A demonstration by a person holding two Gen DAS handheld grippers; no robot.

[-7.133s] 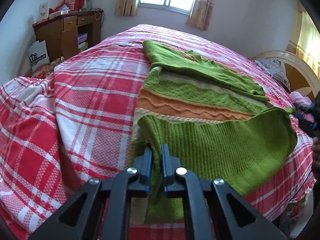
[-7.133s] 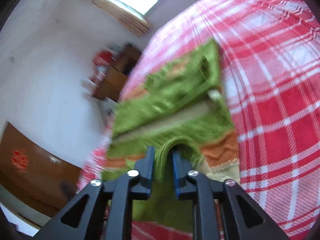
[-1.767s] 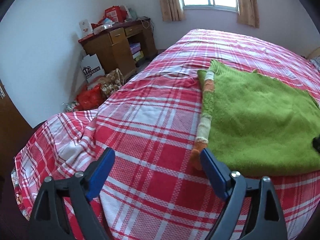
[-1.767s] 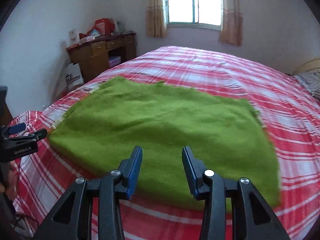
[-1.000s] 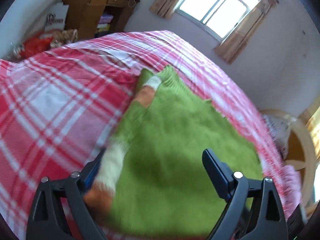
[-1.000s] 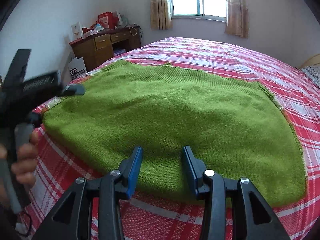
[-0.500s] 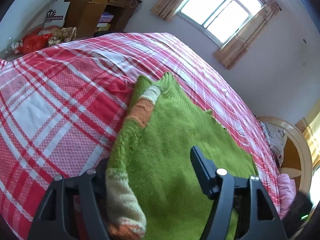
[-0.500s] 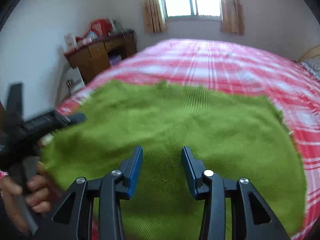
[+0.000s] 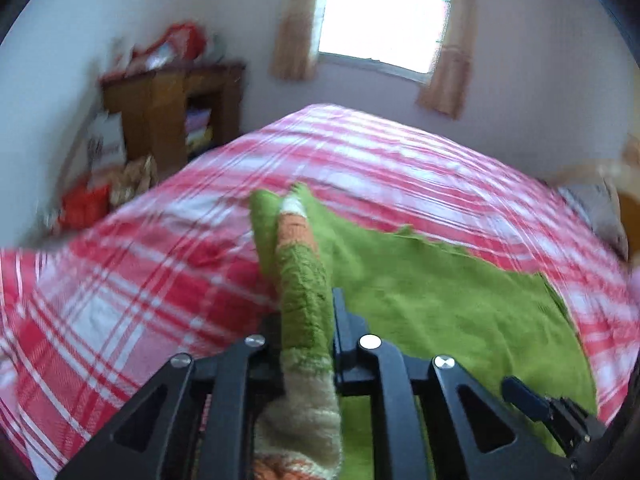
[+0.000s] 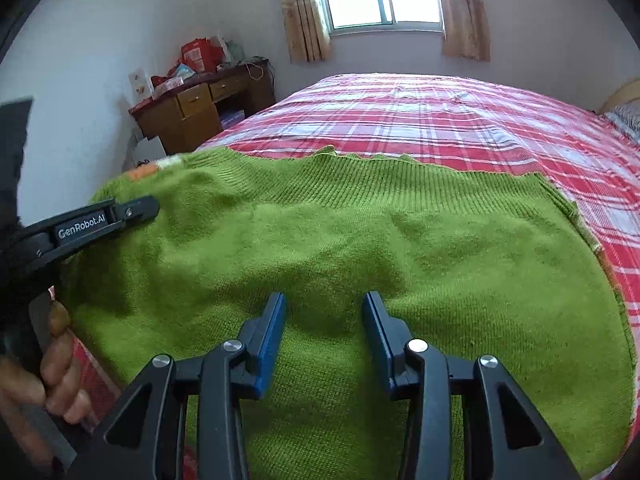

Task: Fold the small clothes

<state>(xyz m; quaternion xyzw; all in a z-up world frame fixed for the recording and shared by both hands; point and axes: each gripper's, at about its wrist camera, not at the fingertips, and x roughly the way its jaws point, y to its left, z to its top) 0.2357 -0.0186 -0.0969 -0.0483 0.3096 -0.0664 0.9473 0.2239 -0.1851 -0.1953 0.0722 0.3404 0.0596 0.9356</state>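
— We are closing the left hand-held gripper on the striped edge of the sweater: its jaws have just been coming together, and now they are pinching that thick green, cream and orange fold, which is running straight up between them. A second ago the same jaws were standing wide with the edge merely lying between them.

— And the right hand-held gripper?

— We are holding it half spread over the green knit, pinching nothing; the cloth is lying flat beneath and ahead of its fingers. It is standing as it did a second ago.

— So where is the sweater now?

— It is lying spread on the plaid bed, ahead of both hand-held grippers, with its left edge bunching up inside the left one. From the right wrist view, we are seeing the left hand-held gripper off to the left, at the garment's side edge, with the person's hand wrapped round the handle.

— What does that mean for the fold?

— We are judging that the side is now secured, so we can carry it across the body toward the right.
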